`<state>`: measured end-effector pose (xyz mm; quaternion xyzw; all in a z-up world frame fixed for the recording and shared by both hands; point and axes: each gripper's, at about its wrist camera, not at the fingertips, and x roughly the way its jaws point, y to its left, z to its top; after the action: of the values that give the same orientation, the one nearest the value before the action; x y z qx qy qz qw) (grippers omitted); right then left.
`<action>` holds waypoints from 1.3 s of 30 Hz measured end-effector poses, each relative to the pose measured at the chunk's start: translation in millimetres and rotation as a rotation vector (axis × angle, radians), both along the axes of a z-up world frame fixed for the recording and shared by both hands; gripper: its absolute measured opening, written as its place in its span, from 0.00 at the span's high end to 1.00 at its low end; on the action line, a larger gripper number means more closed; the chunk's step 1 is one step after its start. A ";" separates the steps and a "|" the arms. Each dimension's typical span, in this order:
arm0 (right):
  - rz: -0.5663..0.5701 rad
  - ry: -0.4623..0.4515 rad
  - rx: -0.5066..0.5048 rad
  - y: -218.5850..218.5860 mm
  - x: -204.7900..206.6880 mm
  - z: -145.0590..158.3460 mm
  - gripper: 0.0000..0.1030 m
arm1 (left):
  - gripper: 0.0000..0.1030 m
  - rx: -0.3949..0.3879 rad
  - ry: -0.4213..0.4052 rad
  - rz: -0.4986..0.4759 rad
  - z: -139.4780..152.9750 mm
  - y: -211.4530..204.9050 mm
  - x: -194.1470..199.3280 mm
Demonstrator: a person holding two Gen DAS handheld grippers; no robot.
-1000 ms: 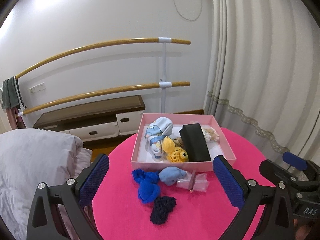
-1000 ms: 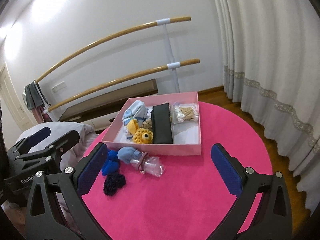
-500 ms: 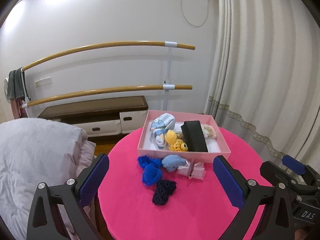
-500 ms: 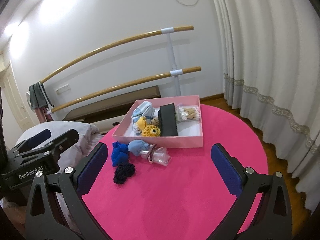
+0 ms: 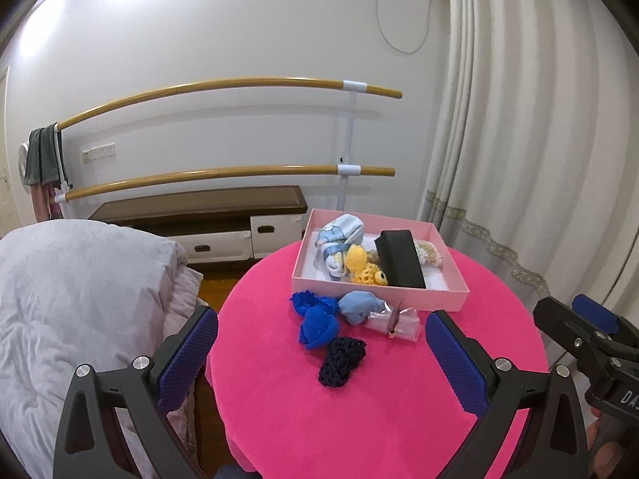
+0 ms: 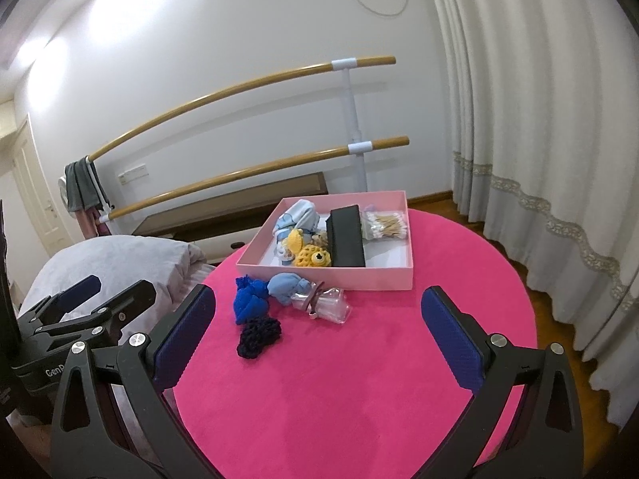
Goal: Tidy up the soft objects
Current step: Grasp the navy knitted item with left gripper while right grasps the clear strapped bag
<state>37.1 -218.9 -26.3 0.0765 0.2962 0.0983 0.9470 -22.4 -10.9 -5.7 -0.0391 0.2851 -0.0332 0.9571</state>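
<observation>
Jaws wide and empty, we are pulling both grippers — left gripper (image 5: 321,353), right gripper (image 6: 317,335) — back from the pink box (image 6: 383,279), leaving the socks (image 6: 249,303) before it unsorted.

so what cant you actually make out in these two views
- Clear packet in front of the pink box: contents too small in both views.
- Brown item behind the yellow crochet toy: mostly hidden by the toy and the black case.
- Right gripper: cut off by the left view's edge.
</observation>
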 end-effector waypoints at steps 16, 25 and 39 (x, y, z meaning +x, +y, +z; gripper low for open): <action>-0.020 0.078 -0.007 -10.6 23.0 -30.4 0.00 | 0.00 0.022 0.090 -0.002 -39.5 6.8 28.6; -0.022 0.174 -0.015 -14.1 52.7 -68.8 0.00 | 0.00 0.029 0.213 -0.016 -91.8 4.0 78.4; 0.067 0.325 -0.013 4.5 120.9 -136.9 0.00 | 0.05 0.028 0.349 -0.037 -176.2 -18.5 155.8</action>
<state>158.0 -214.4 -163.1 0.0755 0.4486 0.1141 0.8832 133.4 -29.4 -182.0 -0.0255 0.4479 -0.0397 0.8928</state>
